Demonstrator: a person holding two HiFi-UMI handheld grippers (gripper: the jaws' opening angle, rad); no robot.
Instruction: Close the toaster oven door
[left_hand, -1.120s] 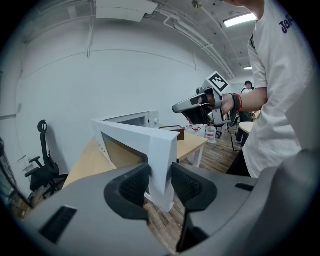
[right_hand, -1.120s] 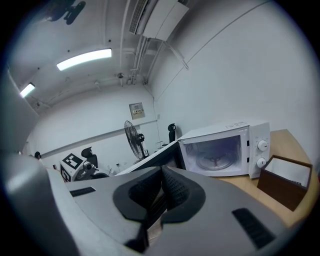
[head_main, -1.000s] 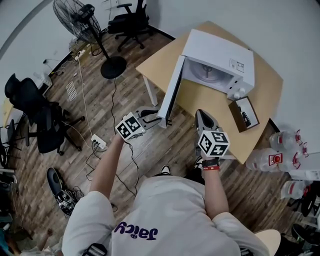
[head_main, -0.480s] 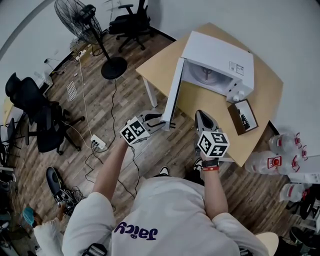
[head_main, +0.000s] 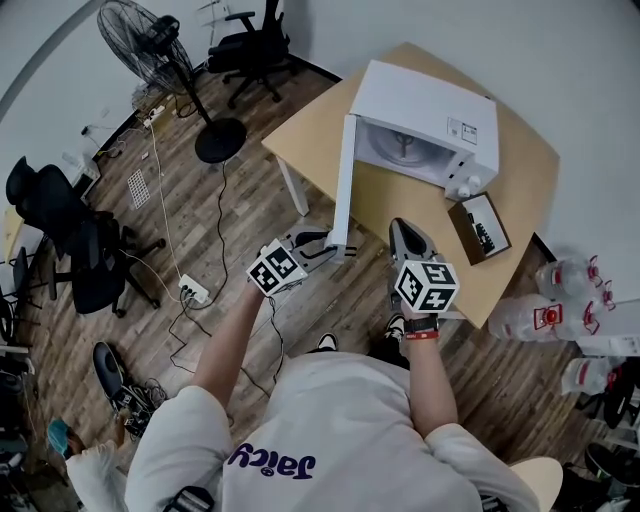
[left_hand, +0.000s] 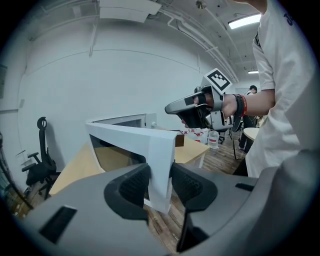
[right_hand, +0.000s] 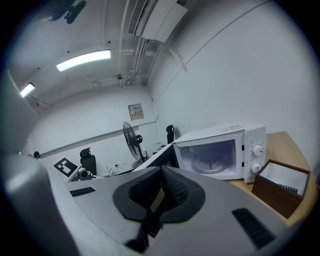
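The left tool (left_hand: 160, 185) is pinching the open door (head_main: 343, 185).
The worktop (head_main: 310, 130) is carrying the white toaster oven (head_main: 425, 100), a turntable (right_hand: 212, 164) lying inside, its door standing out toward 7 o'clock. The right tool (right_hand: 160, 192) is hovering pressed together, empty. At the oven's 4 o'clock, a brown box (head_main: 481, 227) is holding small dark items.

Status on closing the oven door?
Done: left hand-held gripper is clamped on the free edge of the door. In hand: the door stands open, roughly square to the toaster oven. Left: swing it shut. Right hand-held gripper is shut, empty.
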